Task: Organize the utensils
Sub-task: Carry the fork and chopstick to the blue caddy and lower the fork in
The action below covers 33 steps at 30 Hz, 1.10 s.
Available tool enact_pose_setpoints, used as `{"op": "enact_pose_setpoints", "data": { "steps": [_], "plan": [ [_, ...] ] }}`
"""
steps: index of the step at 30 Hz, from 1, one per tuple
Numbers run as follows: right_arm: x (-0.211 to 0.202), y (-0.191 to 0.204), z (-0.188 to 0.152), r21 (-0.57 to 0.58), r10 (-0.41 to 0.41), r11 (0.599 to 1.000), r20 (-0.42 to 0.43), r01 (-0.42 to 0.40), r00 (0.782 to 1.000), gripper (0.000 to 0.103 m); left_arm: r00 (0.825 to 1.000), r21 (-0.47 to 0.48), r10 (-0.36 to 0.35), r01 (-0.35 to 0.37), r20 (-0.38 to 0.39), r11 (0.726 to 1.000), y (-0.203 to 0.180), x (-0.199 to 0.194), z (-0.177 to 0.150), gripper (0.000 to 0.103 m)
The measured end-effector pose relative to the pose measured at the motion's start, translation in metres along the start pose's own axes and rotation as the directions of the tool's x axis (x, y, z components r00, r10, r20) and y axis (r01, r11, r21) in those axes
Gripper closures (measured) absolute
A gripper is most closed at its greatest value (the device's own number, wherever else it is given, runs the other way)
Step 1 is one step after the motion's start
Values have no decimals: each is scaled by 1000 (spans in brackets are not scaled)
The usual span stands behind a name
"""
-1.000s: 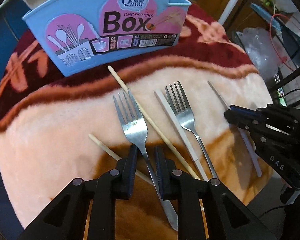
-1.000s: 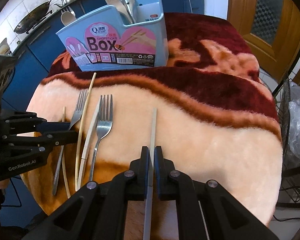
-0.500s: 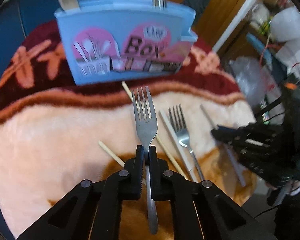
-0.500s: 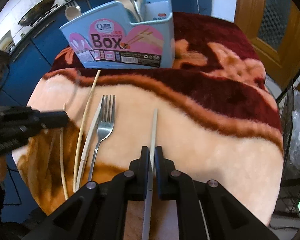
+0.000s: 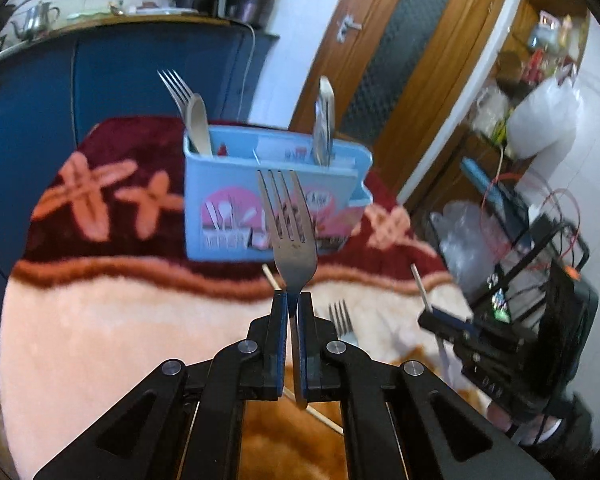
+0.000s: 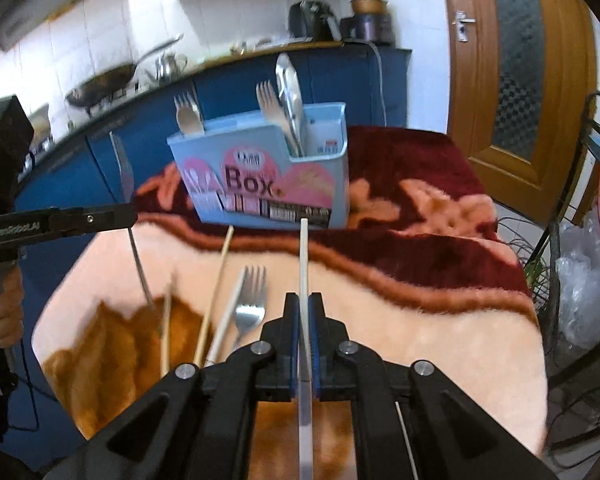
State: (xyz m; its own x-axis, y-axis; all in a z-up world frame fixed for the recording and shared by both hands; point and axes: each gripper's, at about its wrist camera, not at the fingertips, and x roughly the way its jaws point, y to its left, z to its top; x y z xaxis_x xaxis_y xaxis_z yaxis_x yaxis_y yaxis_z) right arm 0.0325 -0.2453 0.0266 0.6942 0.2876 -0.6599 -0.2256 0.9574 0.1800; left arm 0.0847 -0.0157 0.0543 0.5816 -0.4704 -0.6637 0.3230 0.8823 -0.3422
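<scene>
My left gripper (image 5: 294, 300) is shut on a steel fork (image 5: 290, 224) and holds it in the air, tines up, in front of the blue utensil box (image 5: 228, 184). My right gripper (image 6: 304, 300) is shut on a white chopstick (image 6: 304, 256) and holds it raised, pointing at the box (image 6: 316, 184). The box holds wooden and metal utensils. The left gripper with its fork (image 6: 126, 176) shows at the left of the right wrist view. A second fork (image 6: 252, 300) and several chopsticks (image 6: 216, 292) lie on the blanket.
The table is covered by a peach and dark red fleece blanket (image 6: 420, 320). A blue cabinet (image 5: 100, 80) with cookware stands behind. A wooden door (image 6: 520, 80) is at the right. A wire rack with plastic bags (image 6: 580, 280) stands at the table's right edge.
Both grippers have risen from the blanket. The left one closed on the fork and lifted it; the right one lifted its chopstick. Both views now tilt up toward the box.
</scene>
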Motion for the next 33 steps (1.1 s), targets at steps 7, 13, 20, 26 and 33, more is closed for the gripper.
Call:
{"op": "enact_pose_setpoints", "data": {
  "steps": [7, 13, 20, 26, 33],
  "plan": [
    [-9, 7, 1, 20, 19, 1000, 101, -21, 995, 97, 991, -14, 37, -36, 125, 999, 2, -33, 24, 99],
    [-12, 8, 3, 23, 32, 999, 157, -36, 987, 97, 966, -10, 93, -94, 240, 996, -2, -59, 58, 99],
    [-7, -1, 5, 51, 63, 996, 176, -73, 982, 96, 916, 1, 197, -211, 350, 978, -7, -65, 98, 99],
    [-5, -11, 5, 76, 61, 994, 186, -76, 981, 96, 892, -15, 228, -241, 390, 970, 1, -43, 121, 99],
    [-8, -14, 15, 91, 39, 994, 221, -60, 975, 96, 888, 5, 239, -261, 393, 965, 12, -9, 121, 99]
  ]
}}
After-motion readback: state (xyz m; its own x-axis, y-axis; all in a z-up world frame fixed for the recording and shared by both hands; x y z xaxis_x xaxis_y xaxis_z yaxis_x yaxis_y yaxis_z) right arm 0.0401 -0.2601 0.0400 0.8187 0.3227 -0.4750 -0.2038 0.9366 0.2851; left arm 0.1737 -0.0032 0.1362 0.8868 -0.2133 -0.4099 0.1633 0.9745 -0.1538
